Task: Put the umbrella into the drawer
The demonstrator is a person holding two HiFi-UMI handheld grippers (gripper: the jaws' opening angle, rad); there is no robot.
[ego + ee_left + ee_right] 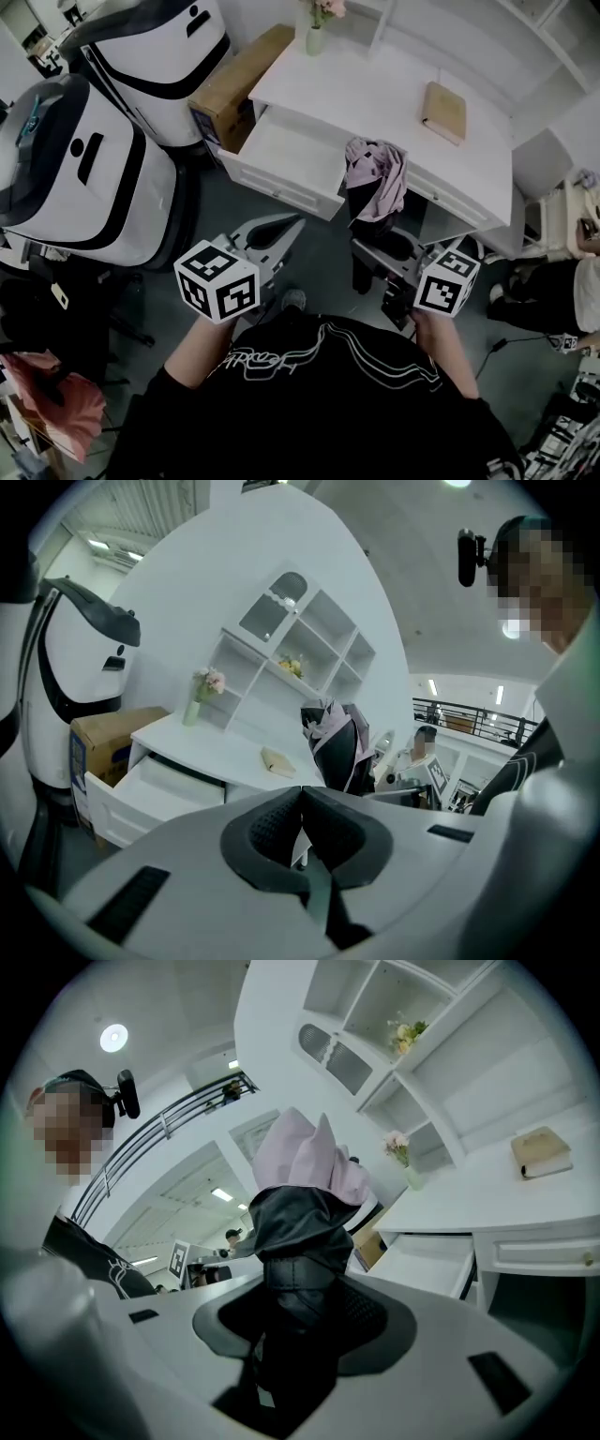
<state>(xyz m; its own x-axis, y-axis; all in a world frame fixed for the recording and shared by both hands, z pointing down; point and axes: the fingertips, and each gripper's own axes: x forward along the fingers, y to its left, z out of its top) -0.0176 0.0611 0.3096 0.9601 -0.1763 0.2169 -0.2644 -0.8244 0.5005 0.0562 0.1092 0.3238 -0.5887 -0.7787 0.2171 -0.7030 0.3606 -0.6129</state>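
The folded black-and-pink umbrella (300,1213) stands upright in the right tongs (305,1312), which are clamped on its lower end. It is held in the air just in front of the white worktop (375,94), right of the pulled-out drawer (291,150). The left tongs (302,803) are alongside, jaws pressed together on nothing, and a tan book (443,112) and a vase of flowers (317,36) sit on the worktop.

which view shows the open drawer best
The head view: it looks down into the drawer and shows its whole inside. The left gripper view shows the drawer only from the side, front panel and rim. The right gripper view catches it small, behind the umbrella.
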